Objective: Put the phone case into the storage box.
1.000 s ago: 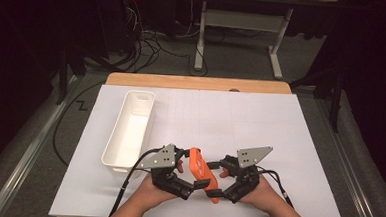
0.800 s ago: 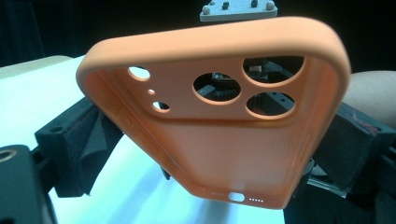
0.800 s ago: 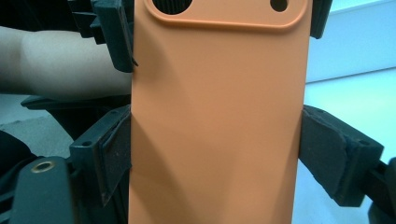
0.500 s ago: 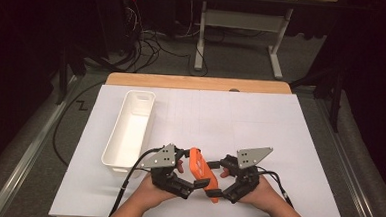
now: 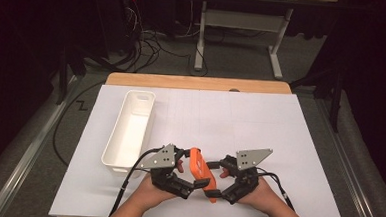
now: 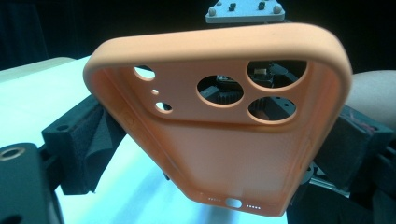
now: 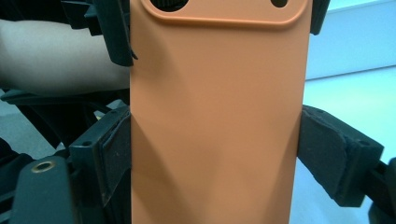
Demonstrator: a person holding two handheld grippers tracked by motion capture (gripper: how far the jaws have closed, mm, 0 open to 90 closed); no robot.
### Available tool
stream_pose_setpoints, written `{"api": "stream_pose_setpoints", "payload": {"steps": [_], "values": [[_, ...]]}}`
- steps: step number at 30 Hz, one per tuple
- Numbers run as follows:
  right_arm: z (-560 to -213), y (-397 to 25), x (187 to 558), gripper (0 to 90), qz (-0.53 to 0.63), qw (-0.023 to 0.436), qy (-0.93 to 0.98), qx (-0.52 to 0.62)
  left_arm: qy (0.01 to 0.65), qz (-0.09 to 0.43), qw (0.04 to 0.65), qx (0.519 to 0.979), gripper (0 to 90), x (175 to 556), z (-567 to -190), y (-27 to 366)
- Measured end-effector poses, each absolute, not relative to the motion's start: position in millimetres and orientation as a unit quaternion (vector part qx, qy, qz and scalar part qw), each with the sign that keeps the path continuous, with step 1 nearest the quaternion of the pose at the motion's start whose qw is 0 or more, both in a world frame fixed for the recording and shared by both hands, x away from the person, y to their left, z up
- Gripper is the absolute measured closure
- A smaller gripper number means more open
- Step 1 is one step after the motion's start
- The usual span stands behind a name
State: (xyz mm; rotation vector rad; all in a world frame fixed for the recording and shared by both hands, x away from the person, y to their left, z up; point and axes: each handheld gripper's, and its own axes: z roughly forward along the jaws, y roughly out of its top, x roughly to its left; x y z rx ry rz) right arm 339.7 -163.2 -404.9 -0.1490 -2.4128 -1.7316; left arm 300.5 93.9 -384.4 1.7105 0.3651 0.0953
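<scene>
White sheeting covers the desk (image 5: 260, 122), with a dark floor, cables and a grey stand beyond its far edge. From above, an orange phone case (image 5: 199, 171) is held up near the middle of the near edge, between the left gripper (image 5: 185, 174) and the right gripper (image 5: 216, 179), each topped by a grey three-cornered plate; a long white plastic bin (image 5: 129, 132) with rounded corners lies towards the left edge. Close up, the left gripper view shows the case's (image 6: 224, 140) hollow inside: smooth matte rubbery walls, three large round lens openings, smaller holes, and a port slot at the bottom rim. The right gripper view shows instead its (image 7: 217, 116) plain flat back with a raised camera surround at the top. In both close views black foam-faced pads (image 7: 329, 154) press the case's long sides, so each gripper is clenched on the case, jaws spread as wide as it.
</scene>
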Motion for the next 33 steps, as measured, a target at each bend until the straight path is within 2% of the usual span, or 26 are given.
{"api": "stream_pose_setpoints", "payload": {"steps": [10, 17, 33], "values": [[-405.2, -165.7, 341.7, 16.8, -0.585, 0.092, -0.804, -0.052, 0.158, 0.037, 0.643, 0.748, 8.8, 300.4, -383.9, 95.4], [-405.2, -166.1, 341.5, 16.7, -0.587, 0.093, -0.803, -0.050, 0.156, 0.035, 0.646, 0.746, 12.2, 300.3, -383.7, 96.8], [-403.9, -164.5, 339.4, 15.7, -0.583, 0.073, -0.807, -0.056, 0.156, 0.049, 0.645, 0.747, 13.4, 299.0, -383.1, 96.2]]}}
